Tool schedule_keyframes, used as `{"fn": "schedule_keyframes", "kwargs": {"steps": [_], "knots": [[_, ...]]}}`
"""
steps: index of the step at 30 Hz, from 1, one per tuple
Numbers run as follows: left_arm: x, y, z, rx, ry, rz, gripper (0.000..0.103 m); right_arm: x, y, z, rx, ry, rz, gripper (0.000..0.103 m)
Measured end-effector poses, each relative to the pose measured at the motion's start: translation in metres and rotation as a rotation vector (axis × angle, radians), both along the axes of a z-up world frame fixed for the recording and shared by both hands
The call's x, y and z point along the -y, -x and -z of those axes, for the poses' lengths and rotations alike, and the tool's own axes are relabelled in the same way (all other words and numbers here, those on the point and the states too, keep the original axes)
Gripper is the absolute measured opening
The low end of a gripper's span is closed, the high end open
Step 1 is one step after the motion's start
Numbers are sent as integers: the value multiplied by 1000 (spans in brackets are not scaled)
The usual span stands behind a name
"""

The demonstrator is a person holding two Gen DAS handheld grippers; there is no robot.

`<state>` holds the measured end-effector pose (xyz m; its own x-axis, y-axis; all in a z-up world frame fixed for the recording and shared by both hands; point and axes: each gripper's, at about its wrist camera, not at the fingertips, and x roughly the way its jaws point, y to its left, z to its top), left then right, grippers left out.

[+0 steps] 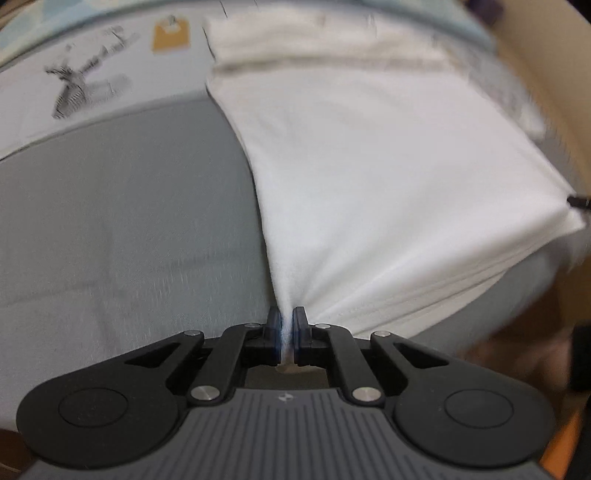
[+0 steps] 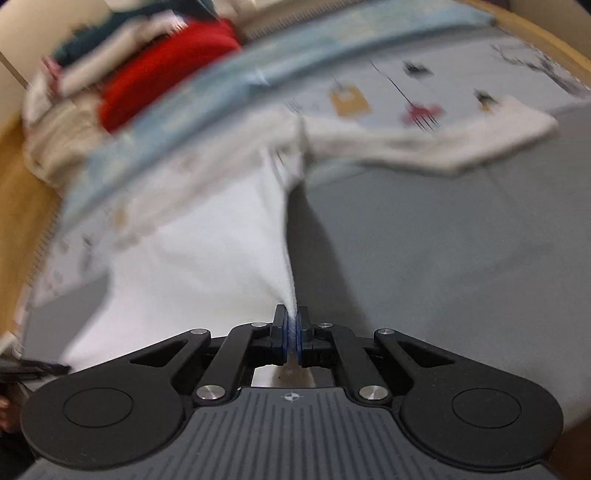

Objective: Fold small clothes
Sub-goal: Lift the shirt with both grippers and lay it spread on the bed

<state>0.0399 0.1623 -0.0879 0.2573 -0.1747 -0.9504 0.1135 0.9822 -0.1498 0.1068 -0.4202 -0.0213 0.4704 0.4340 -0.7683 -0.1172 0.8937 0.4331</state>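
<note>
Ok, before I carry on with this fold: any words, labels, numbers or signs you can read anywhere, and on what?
No readable words or numbers.
Left gripper body: a small round emblem, no letters.
Right gripper body: the same emblem.
Mat prints: an orange tag, black sketch marks, a red figure; too blurred to read.
White garment, clamped by both grippers: no label showing.
</note>
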Motion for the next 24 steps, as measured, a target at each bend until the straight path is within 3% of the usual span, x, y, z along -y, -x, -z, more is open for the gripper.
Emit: {"fn": "schedule_keyframes", "kwargs": {"steps": [4,7,10,12,15,18,20,22,24], "knots": [[11,3,5,-10,-91,68,8,-29,16,36,-134,237,-137,5],[10,0,-3,25,-26,55,8,-43,26,43,-110,404,-199,5],[25,-4,-4,26,-5,92,8,-43,26,32,-49,355,-203,7],[36,-6,2,6,-29,129,8,-45,21,30,-30,309,-212,20],[56,-8,13,-40,-93,189,17,-56,18,41,-43,326,-262,30],[70,-7,25,-82,-135,226,25,-68,14,70,-152,420,-351,30],[75,-8,28,-85,-151,234,25,-71,17,68,-122,443,-385,30],[79,-14,23,-55,-145,220,25,-67,12,62,-113,426,-343,30],[79,-22,14,-6,-129,181,25,-61,8,49,-46,418,-292,30]]}}
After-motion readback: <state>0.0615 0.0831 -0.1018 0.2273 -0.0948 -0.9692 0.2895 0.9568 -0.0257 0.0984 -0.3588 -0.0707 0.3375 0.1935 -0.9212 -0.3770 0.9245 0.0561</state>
